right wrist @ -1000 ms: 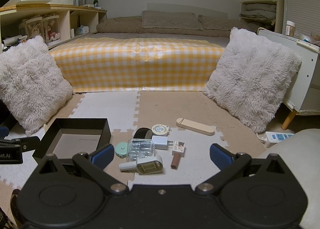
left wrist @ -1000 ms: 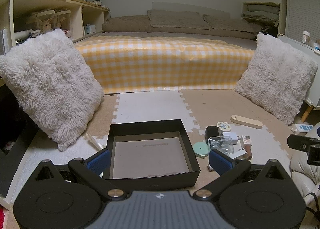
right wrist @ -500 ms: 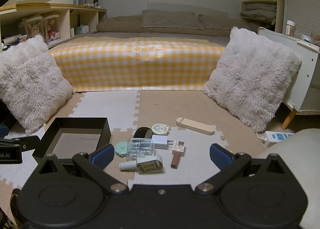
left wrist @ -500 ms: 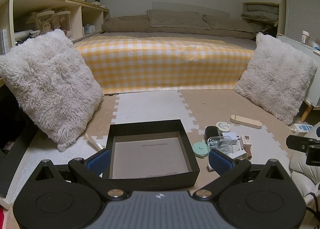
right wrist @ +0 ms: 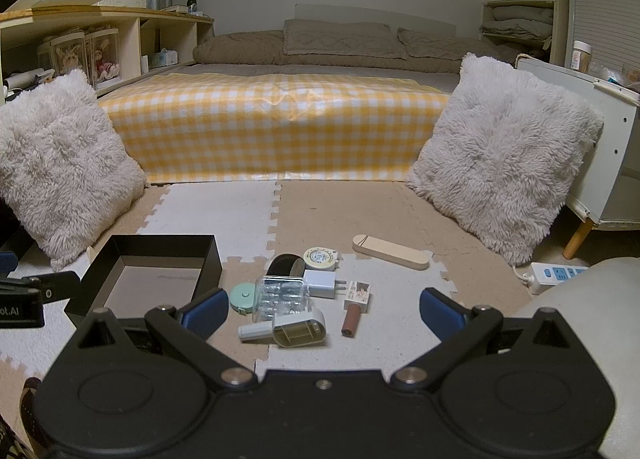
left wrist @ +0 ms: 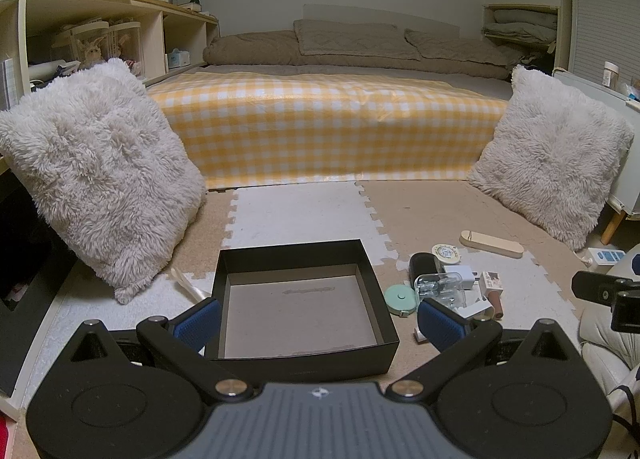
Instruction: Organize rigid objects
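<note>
While both grippers hang above the foam floor mat (right wrist: 224,211) with their jaws spread wide and nothing between them, the black box (left wrist: 304,259) sits open and bare inside, directly ahead of the left gripper (left wrist: 318,323), whose blue pads (left wrist: 198,321) flank its near corners from above. The right gripper (right wrist: 322,309) faces the cluster of small items lying on the mat just to the right of that box. Nearest its fingers lies a pale green dispenser (right wrist: 286,330) with a white handle, touching a clear plastic case (right wrist: 282,294) behind it. A mint round tape measure (right wrist: 242,295) rests between the case and the box wall. A white charger plug (right wrist: 322,282) lies beside the case, with a black cylinder (right wrist: 282,263) and a round yellow-rimmed tin (right wrist: 320,257) behind them. To the right, a small printed box (right wrist: 359,291) touches a brown tube (right wrist: 351,319). A beige oblong case (right wrist: 390,252) lies apart, farther back. Two shaggy white cushions (right wrist: 504,151) lean at either side before the bed with its yellow checked cover (right wrist: 276,127).
</note>
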